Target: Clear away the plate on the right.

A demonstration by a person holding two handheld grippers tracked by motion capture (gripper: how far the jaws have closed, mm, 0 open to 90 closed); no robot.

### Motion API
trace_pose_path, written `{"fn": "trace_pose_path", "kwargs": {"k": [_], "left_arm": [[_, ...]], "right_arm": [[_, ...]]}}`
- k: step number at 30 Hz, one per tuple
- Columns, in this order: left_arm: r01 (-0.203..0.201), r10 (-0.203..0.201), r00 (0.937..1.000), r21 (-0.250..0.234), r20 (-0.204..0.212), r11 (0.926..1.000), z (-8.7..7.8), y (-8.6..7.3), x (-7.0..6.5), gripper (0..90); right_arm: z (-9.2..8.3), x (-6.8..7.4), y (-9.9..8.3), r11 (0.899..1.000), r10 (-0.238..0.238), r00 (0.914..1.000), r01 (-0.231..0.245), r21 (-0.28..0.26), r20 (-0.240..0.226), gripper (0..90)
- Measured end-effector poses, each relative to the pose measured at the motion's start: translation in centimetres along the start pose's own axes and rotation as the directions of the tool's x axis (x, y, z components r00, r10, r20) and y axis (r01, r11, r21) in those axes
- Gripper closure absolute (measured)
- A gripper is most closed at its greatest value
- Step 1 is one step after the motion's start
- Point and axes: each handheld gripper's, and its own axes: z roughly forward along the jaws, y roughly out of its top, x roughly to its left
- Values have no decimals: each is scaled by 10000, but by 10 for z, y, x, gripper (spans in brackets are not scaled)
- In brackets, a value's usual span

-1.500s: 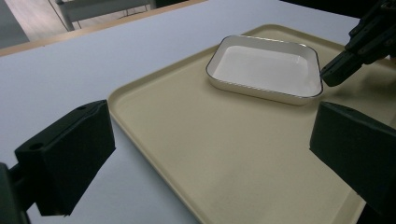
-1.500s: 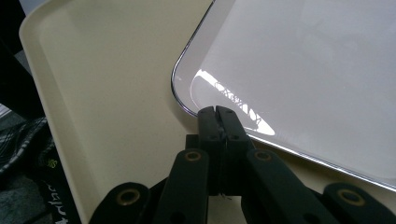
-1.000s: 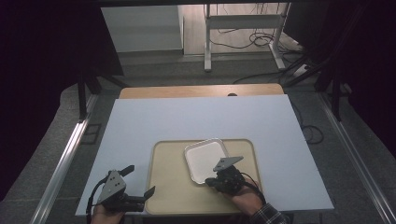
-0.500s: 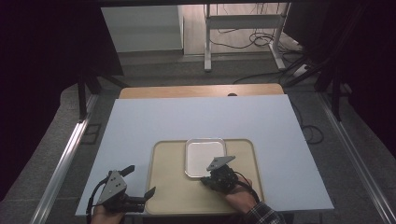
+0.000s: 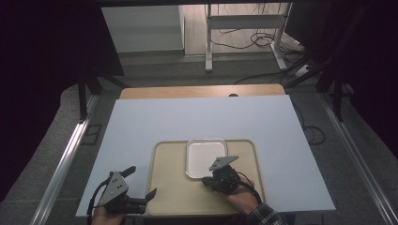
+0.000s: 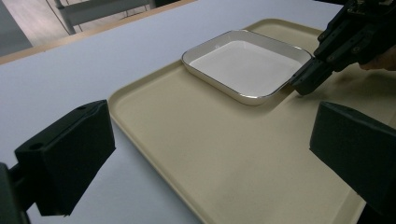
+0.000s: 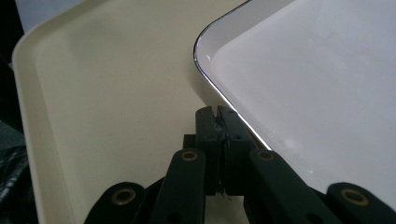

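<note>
A white square plate [image 5: 205, 157] with a thin silver rim lies flat on a beige tray [image 5: 173, 187]. My right gripper [image 5: 207, 181] rests low on the tray at the plate's near edge. Along its jaws in the right gripper view, my right gripper [image 7: 218, 112] has its pads almost together just outside the plate [image 7: 317, 93] rim. The jaws have just been opening a sliver, and nothing shows between them. My left gripper [image 5: 142, 181] hovers at the tray's near left corner, open and empty. The left gripper view shows the plate [image 6: 245, 65] and the right gripper [image 6: 306, 84] ahead.
The tray sits on a white tabletop [image 5: 197, 117] near its front edge. A wooden strip [image 5: 202, 91] runs along the table's far side. Beyond it are a metal stand [image 5: 244, 28] and loose cables on the floor.
The plate has turned from a tilted position to lie square with the tray. My right gripper shifted slightly left with it, then held still. The left gripper has not moved.
</note>
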Motion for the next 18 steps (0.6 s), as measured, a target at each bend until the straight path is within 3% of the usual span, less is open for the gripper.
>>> {"fn": "trace_pose_path", "kwargs": {"k": [10, 18], "left_arm": [[-60, 60, 10000, 13, -36, 10000, 0, 0, 0, 0], [-66, 66, 10000, 43, -29, 10000, 0, 0, -1, 0]], "right_arm": [[-12, -5, -1, 9992, 173, 9996, -165, -371, 222, 734], [-26, -8, 0, 9978, 32, 9986, 3, -670, 528, 604]]}}
